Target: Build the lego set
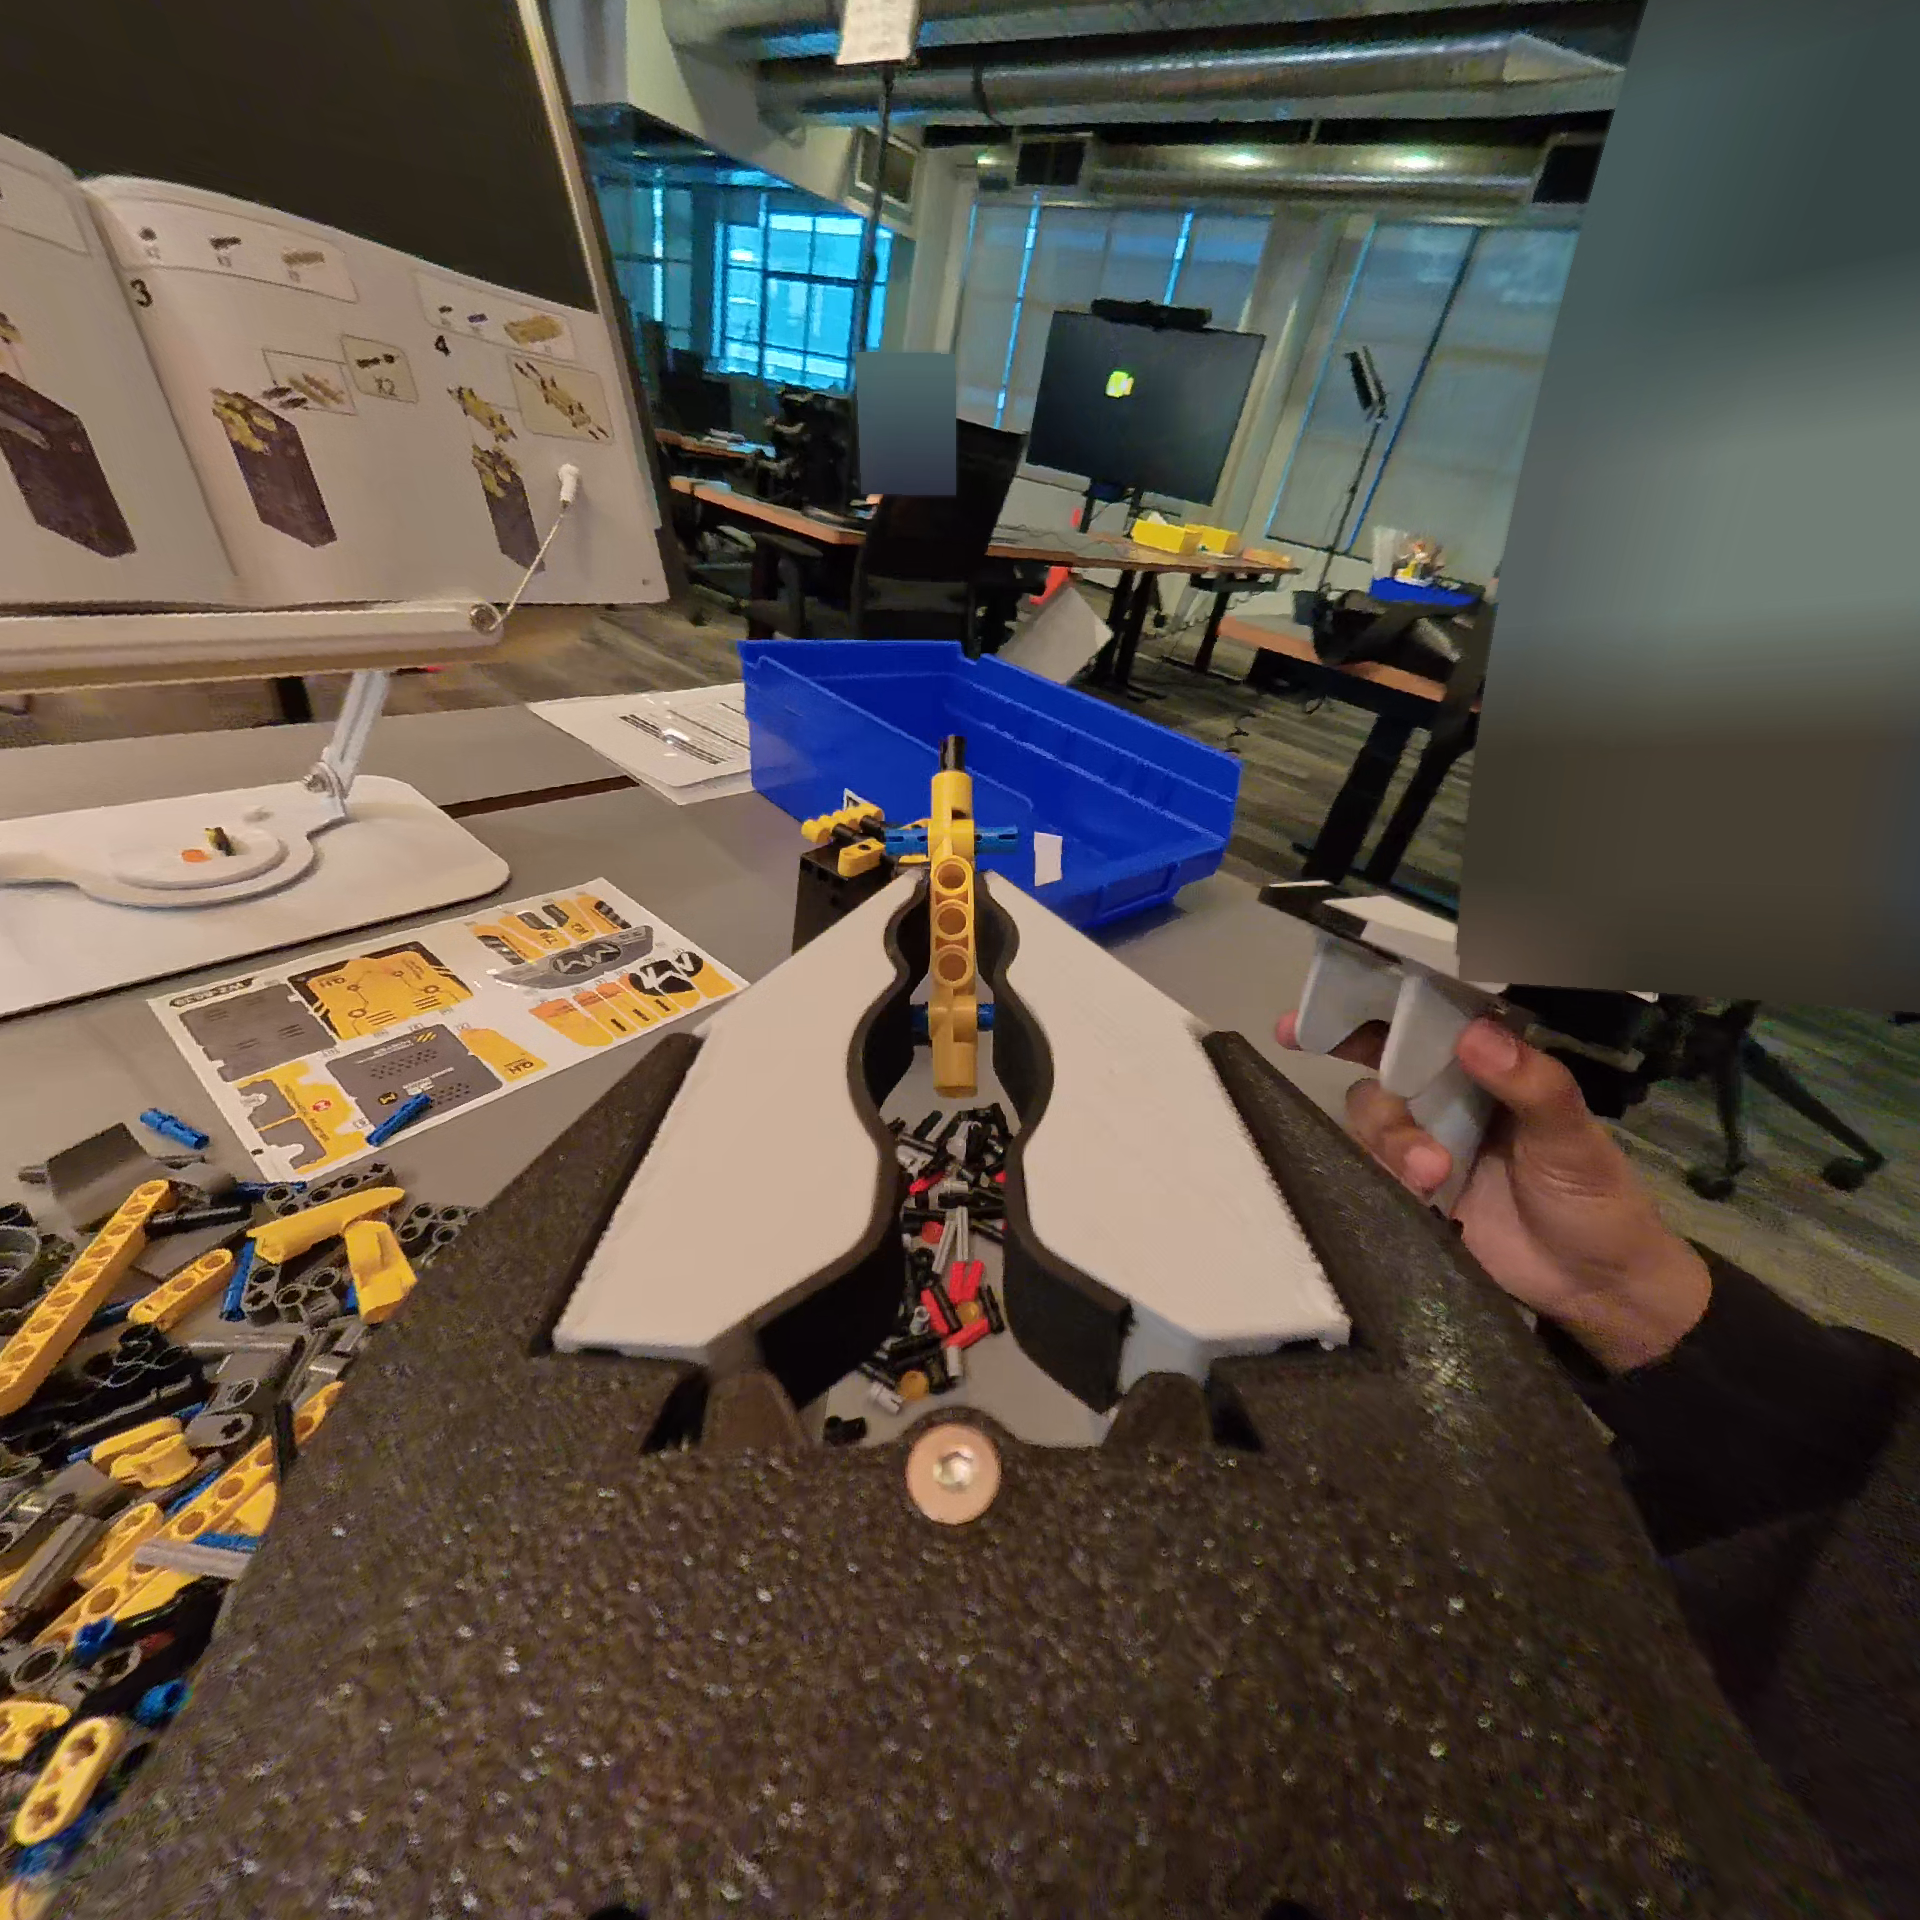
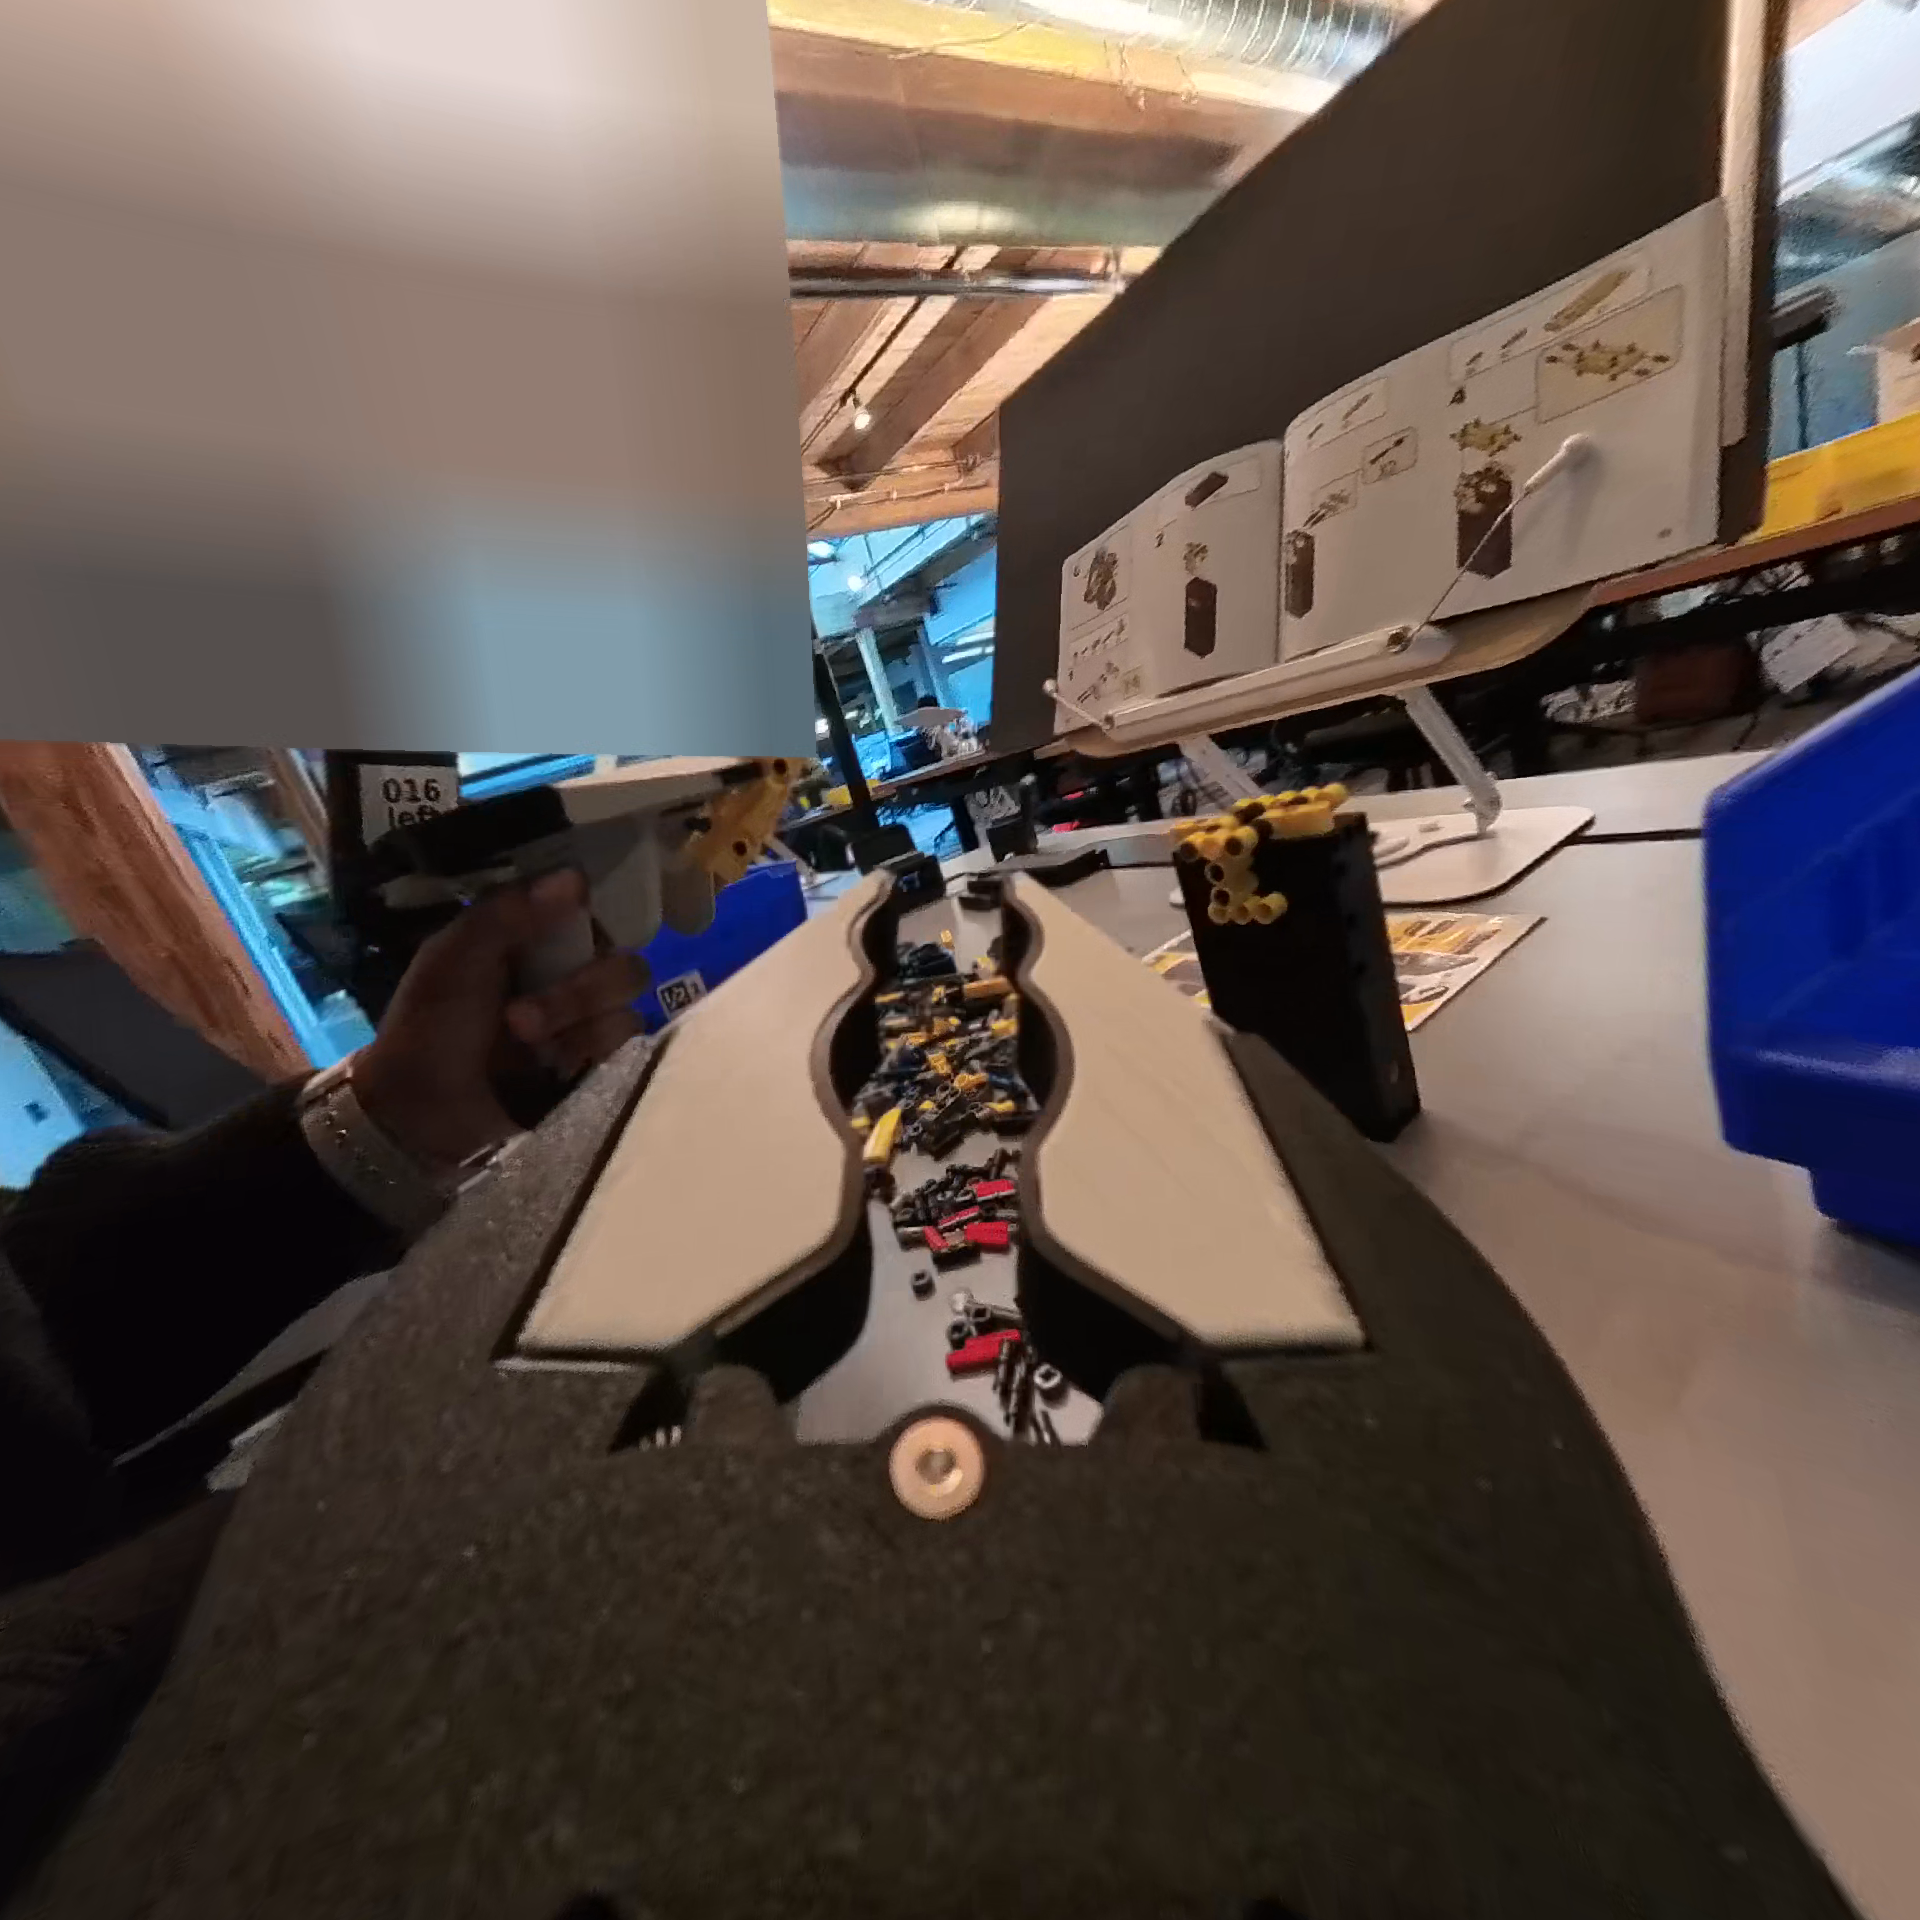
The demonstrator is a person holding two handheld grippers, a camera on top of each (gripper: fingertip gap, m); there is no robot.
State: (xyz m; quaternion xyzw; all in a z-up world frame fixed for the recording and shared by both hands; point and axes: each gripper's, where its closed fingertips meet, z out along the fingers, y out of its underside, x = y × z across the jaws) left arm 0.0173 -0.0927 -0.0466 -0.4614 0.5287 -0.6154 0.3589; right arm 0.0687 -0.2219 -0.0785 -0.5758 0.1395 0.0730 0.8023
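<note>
My left gripper [image 1: 951, 935] is clamped on a yellow beam [image 1: 953, 940], a flat plastic piece with round holes along it, held upright between the wavy black pads [image 1: 896, 977]. A blue pin [image 1: 992, 835] crosses it near the top and a black peg sticks out of its upper end. Just behind it stands the black block [image 1: 826, 894], topped with yellow connectors [image 1: 844, 831]. Beyond that sits the blue bin [image 1: 997, 769], ribbed inside; I can't make out anything in it from here.

On the grey table [image 1: 623, 831] below my fingers lies a scatter of small pins [image 1: 951, 1247], black, red and grey. To the left there's a sticker sheet [image 1: 436, 1018] lying flat, and a loose pile of parts [image 1: 156, 1351], yellow, black and blue. The open booklet [image 1: 312, 416] leans on a white stand [image 1: 260, 852] at the back left.

My right gripper [image 2: 940, 925] is parted with nothing between the fingers, hovering over the same pins [image 2: 951, 1101]. The block [image 2: 1299, 956] stands just right of it, bin corner [image 2: 1829, 997] further right, booklet [image 2: 1392, 520] behind. At left a hand [image 2: 488, 1018] grips the other handle, the yellow piece [image 2: 743, 821] showing at its tip.
</note>
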